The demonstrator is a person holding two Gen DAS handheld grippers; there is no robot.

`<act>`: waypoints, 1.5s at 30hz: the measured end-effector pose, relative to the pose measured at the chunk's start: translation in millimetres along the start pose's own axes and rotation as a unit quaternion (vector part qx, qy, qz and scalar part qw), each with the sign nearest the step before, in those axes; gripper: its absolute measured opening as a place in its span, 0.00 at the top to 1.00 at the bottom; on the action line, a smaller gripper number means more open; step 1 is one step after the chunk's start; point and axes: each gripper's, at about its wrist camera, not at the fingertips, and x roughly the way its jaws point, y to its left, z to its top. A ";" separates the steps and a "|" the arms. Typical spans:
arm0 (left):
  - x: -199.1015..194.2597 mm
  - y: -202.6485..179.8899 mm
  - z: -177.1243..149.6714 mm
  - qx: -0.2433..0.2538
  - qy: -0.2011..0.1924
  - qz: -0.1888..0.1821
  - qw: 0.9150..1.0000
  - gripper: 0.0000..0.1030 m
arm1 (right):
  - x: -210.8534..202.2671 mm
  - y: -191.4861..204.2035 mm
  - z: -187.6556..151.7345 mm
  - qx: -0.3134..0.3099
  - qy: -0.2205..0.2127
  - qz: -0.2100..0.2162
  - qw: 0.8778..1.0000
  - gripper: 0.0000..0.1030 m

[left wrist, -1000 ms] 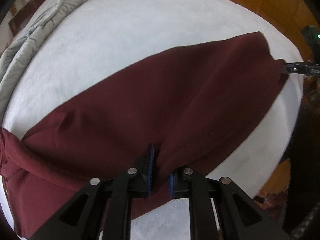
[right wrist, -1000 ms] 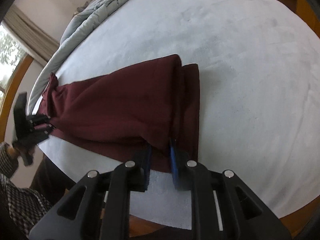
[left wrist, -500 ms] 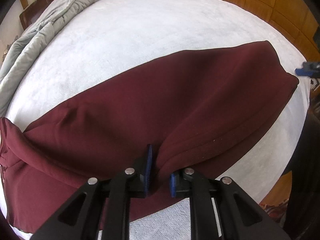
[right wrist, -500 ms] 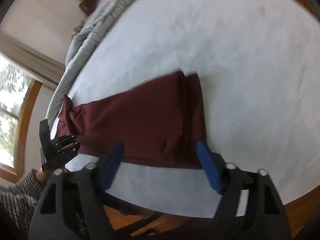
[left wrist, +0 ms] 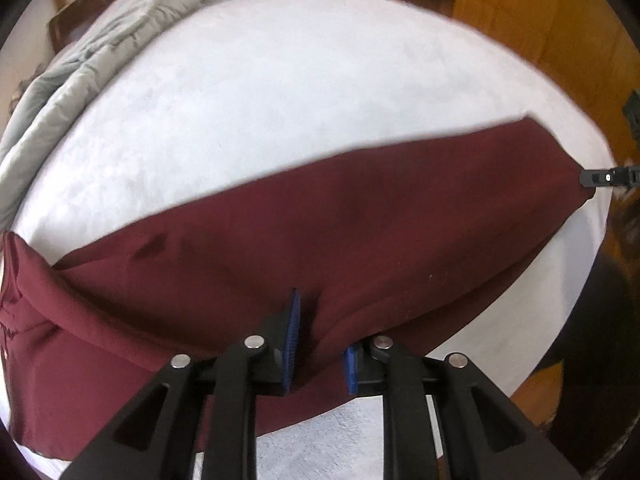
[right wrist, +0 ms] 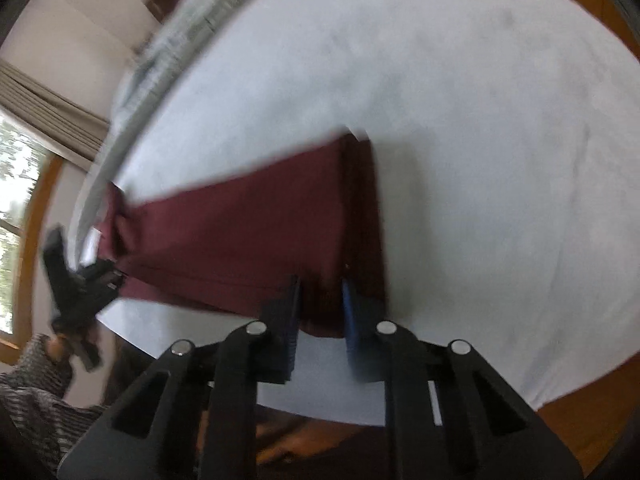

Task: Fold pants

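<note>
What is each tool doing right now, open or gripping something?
Left tool: shut on the pants, cloth bunched between its pads.
Right tool: partly shut around the pants hem; a firm grip cannot be told, the view is blurred.

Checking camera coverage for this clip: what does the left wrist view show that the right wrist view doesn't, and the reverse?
Left wrist only: the left gripper up close, pinching a fold of the maroon pants, and wooden cabinets behind the bed.

Right wrist only: the window with its curtain, the person's patterned sleeve, and the right gripper straddling the hem end, blurred.

Both: the pants stretched across the white bedspread, the grey duvet bunched at its far edge, and the opposite gripper at the far end.
</note>
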 end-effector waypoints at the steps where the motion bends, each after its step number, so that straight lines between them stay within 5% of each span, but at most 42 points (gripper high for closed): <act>1: 10.6 -2.7 -3.3 0.003 0.014 0.005 1.000 0.83 | 12.4 -2.7 -2.0 0.009 0.018 -0.007 1.000 0.83; 5: 8.6 -5.9 -7.4 0.002 0.003 0.004 1.000 0.80 | 11.0 2.7 3.2 0.016 0.020 -0.015 1.000 0.80; 7: 0.7 -4.1 -8.2 -0.007 -0.002 -0.002 1.000 0.76 | -2.5 12.4 5.7 0.003 0.008 -0.056 0.998 0.62; 9: -9.0 4.6 -9.6 -0.018 -0.010 -0.010 1.000 0.57 | -22.2 30.6 8.7 -0.012 -0.022 -0.075 0.997 0.53; 14: -48.3 30.5 -31.3 -0.099 -0.032 -0.054 0.993 0.26 | -18.0 111.1 21.2 -0.088 -0.039 -0.001 0.995 0.53; 18: -74.4 80.7 -55.8 -0.194 -0.046 -0.048 0.979 0.25 | 41.3 186.8 29.2 -0.133 0.007 0.080 0.988 0.53; 22: -73.7 147.5 -59.7 -0.269 -0.030 -0.008 0.963 0.25 | 113.6 239.4 33.9 -0.148 0.064 0.088 0.983 0.53; 26: -66.6 184.1 -47.8 -0.326 -0.007 0.003 0.945 0.25 | 172.4 261.9 20.3 -0.139 0.140 0.051 0.979 0.53; 35: -14.9 218.9 -14.2 -0.349 0.108 0.081 0.927 0.24 | 184.5 265.2 13.9 -0.137 0.132 0.031 0.981 0.51; 38: -3.4 227.0 -8.8 -0.359 0.118 0.074 0.923 0.24 | 185.3 264.9 14.6 -0.133 0.132 0.035 0.982 0.51; 40: 3.4 229.9 -9.5 -0.368 0.132 0.066 0.918 0.30 | 181.4 264.8 10.7 -0.133 0.131 0.035 0.982 0.51; 44: 15.5 241.8 -18.9 -0.422 0.139 -0.004 0.896 0.83 | 180.1 262.2 10.2 -0.130 0.132 0.041 0.982 0.49; 45: 15.5 243.7 -21.3 -0.432 0.135 -0.010 0.892 0.86 | 180.1 263.3 10.2 -0.130 0.131 0.042 0.982 0.49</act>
